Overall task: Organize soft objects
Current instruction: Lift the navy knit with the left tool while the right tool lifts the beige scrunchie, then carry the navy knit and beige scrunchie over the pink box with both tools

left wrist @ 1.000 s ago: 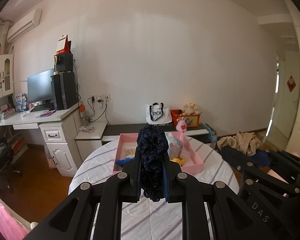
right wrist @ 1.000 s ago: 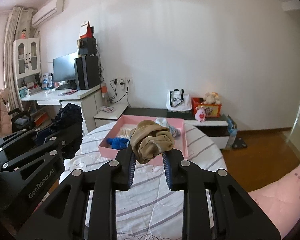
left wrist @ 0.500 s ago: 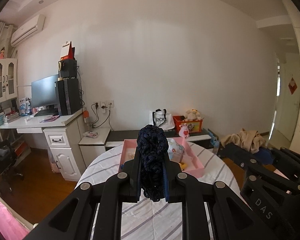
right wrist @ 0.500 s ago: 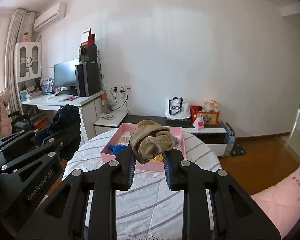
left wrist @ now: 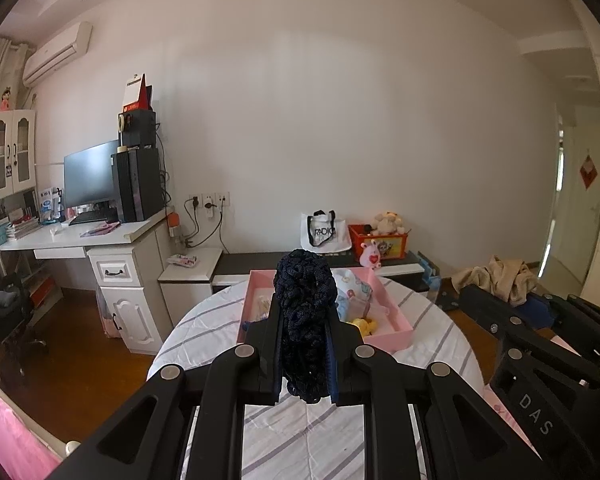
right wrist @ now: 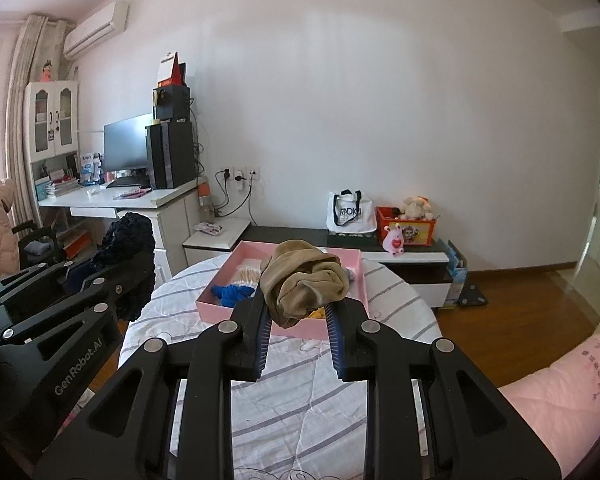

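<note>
- My left gripper has its jaws clamped on a dark navy knitted bundle, held above the near part of the round striped table.
- Only my left view shows a printed pale cloth in the pink tray.
- Only my right view shows a blue item in that tray's left end.
- My right gripper has its jaws pinched on a tan cloth, held over the tray's near edge.
</note>
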